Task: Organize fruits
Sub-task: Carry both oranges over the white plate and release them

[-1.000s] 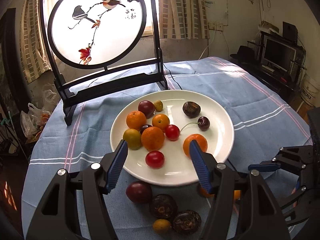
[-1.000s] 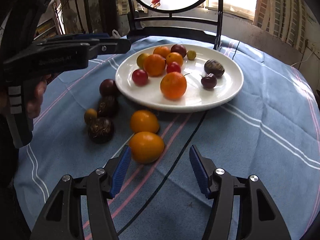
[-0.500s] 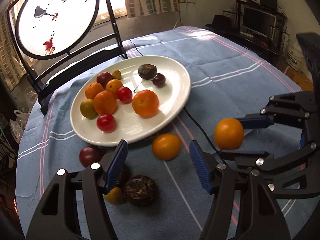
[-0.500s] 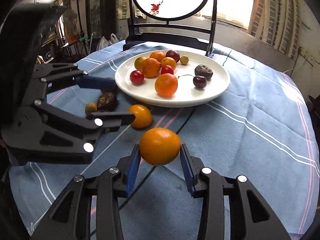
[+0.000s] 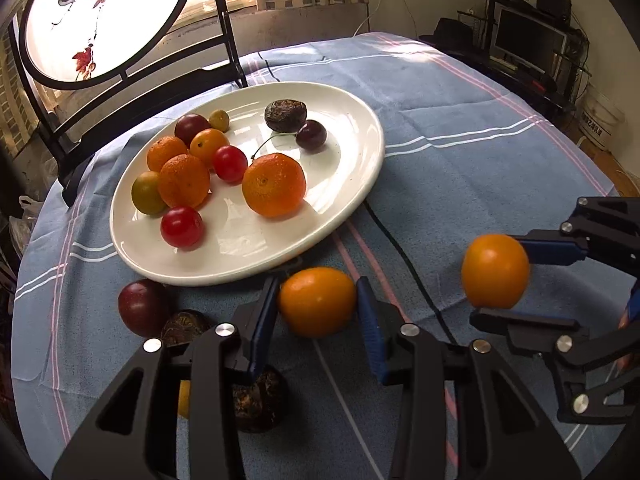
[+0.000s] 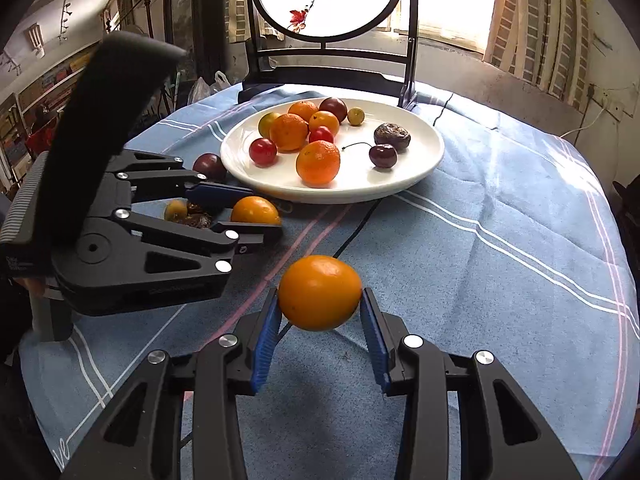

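Observation:
A white plate [image 5: 352, 200] holds several oranges, cherry tomatoes, a cherry and a wrinkled passion fruit. Just in front of its rim, a smooth orange fruit [image 5: 318, 300] rests on the blue cloth. My left gripper [image 5: 316, 306] is closing on it, with both blue pads against its sides. The right wrist view shows that same left gripper [image 6: 256, 214] around the fruit [image 6: 255, 210]. A second smooth orange fruit [image 6: 320, 292] hangs above the cloth, with my right gripper [image 6: 320, 314] shut on it. It also shows at the right of the left wrist view, as the lifted fruit [image 5: 495, 271].
Left of my left gripper lie a dark plum [image 5: 142, 306], two wrinkled passion fruits [image 5: 184, 326] [image 5: 256, 400] and a small yellow fruit [image 5: 183, 398]. A black-framed round screen [image 5: 100, 20] stands behind the plate. A black cable [image 5: 400, 248] crosses the cloth. Shelves with a monitor stand at far right.
My left gripper came down and right from over the plate to the orange fruit beside it, and its jaws narrowed onto it. My right gripper shut on the other orange fruit and raised it.

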A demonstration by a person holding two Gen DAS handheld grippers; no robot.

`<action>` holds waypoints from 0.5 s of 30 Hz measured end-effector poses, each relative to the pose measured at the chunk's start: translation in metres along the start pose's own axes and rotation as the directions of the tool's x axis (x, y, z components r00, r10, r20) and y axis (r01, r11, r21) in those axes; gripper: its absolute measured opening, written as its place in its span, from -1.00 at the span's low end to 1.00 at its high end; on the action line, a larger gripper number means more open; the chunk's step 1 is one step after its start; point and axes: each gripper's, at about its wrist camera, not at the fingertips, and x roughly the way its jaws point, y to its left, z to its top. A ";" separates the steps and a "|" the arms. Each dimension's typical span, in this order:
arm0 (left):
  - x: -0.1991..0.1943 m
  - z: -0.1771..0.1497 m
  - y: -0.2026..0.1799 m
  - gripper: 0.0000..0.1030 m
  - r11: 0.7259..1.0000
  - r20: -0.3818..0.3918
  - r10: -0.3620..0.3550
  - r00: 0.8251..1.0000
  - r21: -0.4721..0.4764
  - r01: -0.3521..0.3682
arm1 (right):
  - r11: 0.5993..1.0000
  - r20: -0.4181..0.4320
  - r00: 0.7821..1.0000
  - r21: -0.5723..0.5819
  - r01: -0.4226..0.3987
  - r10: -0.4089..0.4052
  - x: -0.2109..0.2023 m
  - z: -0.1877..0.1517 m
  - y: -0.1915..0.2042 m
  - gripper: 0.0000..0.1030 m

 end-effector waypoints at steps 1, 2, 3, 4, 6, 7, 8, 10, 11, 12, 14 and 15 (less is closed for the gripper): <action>-0.008 -0.002 0.000 -0.25 1.000 0.011 -0.006 1.000 0.007 0.006 | 1.000 0.004 1.000 0.001 -0.002 0.002 -0.002 0.001 0.001 -0.21; -0.016 -0.003 0.001 -0.25 1.000 0.023 -0.013 1.000 0.011 0.013 | 1.000 0.008 1.000 -0.001 -0.003 0.003 -0.003 0.001 0.002 -0.21; -0.025 -0.003 0.004 -0.25 1.000 0.041 -0.014 0.999 0.010 0.014 | 1.000 0.015 1.000 -0.002 -0.001 0.001 -0.005 0.002 0.003 -0.21; -0.034 -0.002 0.008 -0.25 1.000 0.063 -0.010 0.998 0.003 0.009 | 1.000 0.023 1.000 -0.001 0.001 -0.001 -0.007 0.005 0.004 -0.21; -0.052 0.006 0.022 -0.25 0.999 0.112 0.006 0.994 -0.035 -0.002 | 1.000 0.043 0.999 -0.004 0.009 -0.008 -0.011 0.012 0.006 -0.21; -0.060 0.012 0.030 -0.25 0.998 0.138 0.016 0.990 -0.060 -0.008 | 1.000 0.060 0.998 -0.006 0.019 -0.019 -0.014 0.017 0.007 -0.21; -0.067 0.019 0.039 -0.25 0.996 0.162 0.028 0.986 -0.084 -0.014 | 1.000 0.082 0.996 -0.004 0.026 -0.026 -0.019 0.024 0.007 -0.21; -0.079 0.033 0.054 -0.25 0.991 0.205 0.063 0.977 -0.127 -0.038 | 0.999 0.133 0.990 0.004 0.036 -0.037 -0.029 0.042 0.006 -0.21; -0.083 0.041 0.061 -0.25 0.988 0.220 0.079 0.972 -0.144 -0.048 | 0.999 0.168 0.984 0.009 0.051 -0.052 -0.034 0.052 0.006 -0.21; -0.086 0.049 0.066 -0.25 0.986 0.235 0.089 0.968 -0.157 -0.053 | 0.998 0.198 0.978 0.014 0.069 -0.070 -0.038 0.061 0.006 -0.21; -0.088 0.060 0.076 -0.25 0.982 0.262 0.113 0.959 -0.178 -0.067 | 0.994 0.257 0.961 0.040 0.098 -0.105 -0.045 0.079 0.004 -0.21; -0.088 0.066 0.079 -0.25 0.980 0.271 0.129 0.954 -0.184 -0.080 | 0.994 0.275 0.956 0.053 0.094 -0.105 -0.046 0.088 0.001 -0.21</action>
